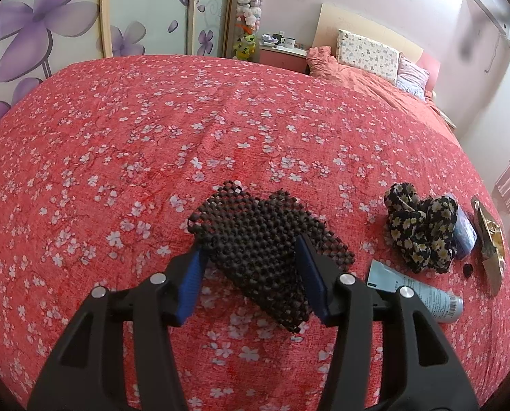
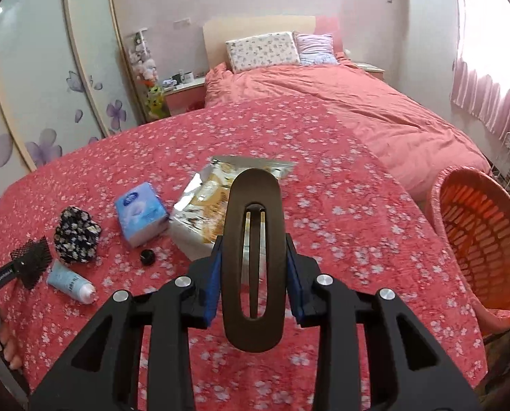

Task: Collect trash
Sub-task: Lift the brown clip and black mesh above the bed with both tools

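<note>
A: Holding the dark brown oval plastic hair clip (image 2: 253,274) across its width, the right gripper (image 2: 255,274) has its blue pads pressed on both long sides, about midway along. It looks stiff, light and smooth, so I'd guess it could twist or slide if the squeeze eases.

B: And the left gripper (image 1: 251,270)?

A: Its fingers are spread wide on either side of the black beaded mesh piece (image 1: 265,253). Whether they pinch it or merely straddle it, I cannot tell; the piece droops between them, so it reads as limp and flexible, probably best taken by a bunched fold rather than an edge.

B: Where does the rest lie?

A: On the red flower-print bedspread (image 2: 340,239). Beyond the clip sits the crinkled silver-and-gold foil snack wrapper (image 2: 207,212), likely feather-light and slippery. To its left is the light blue tissue pack (image 2: 141,214), soft and squashy, then the black fabric scrunchie with pale flowers (image 2: 76,234), the pale blue squeeze tube (image 2: 70,282) and a small black cap (image 2: 148,256).

B: Somewhere to drop things?

A: An orange slatted plastic basket (image 2: 481,239) stands off the bed's right edge, well apart from the wrapper but near the right gripper's side.
</note>
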Available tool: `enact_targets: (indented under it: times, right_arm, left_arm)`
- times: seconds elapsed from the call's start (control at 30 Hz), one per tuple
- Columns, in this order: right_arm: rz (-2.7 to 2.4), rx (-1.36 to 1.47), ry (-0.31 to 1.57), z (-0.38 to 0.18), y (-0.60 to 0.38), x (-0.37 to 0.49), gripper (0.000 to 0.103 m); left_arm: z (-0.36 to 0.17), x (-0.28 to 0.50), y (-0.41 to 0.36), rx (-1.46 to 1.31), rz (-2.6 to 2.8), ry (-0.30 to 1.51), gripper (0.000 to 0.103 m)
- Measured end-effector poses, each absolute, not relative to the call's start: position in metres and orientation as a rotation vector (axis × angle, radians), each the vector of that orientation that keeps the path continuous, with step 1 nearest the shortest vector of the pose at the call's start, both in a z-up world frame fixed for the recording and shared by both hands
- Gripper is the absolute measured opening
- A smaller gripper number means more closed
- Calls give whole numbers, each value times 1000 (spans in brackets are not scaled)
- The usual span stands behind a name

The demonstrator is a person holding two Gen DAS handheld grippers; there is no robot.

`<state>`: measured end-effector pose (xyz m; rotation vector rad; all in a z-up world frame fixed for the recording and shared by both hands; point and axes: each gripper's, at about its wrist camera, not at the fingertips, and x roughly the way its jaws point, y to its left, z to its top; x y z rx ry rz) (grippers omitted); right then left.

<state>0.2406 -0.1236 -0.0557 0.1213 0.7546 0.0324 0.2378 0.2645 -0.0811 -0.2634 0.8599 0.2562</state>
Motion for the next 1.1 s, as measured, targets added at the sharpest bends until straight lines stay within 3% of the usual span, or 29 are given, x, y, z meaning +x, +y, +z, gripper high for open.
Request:
enact_targets:
  times: [0.5, 0.57, 0.6, 0.67, 0.73, 1.1]
  right_arm:
    - [15, 129, 775, -66, -142, 236, 33]
    - [20, 134, 780, -68, -145, 236, 33]
    - [21, 136, 782, -70, -146, 236, 33]
    - [23, 140, 783, -70, -149, 234, 33]
    - [24, 141, 782, -69, -151, 234, 33]
    - [25, 162, 763, -66, -168, 226, 33]
  left_arm:
    - [-78, 253, 246, -287, 221, 872, 55]
    - [-78, 257, 241, -276, 226, 870, 42]
    - [-79, 259, 239, -259, 230, 870, 28]
    - [-80, 260, 236, -234, 232, 863, 23]
    - [-78, 260, 235, -215, 230, 853, 10]
    - [-59, 242, 248, -244, 188, 797, 7]
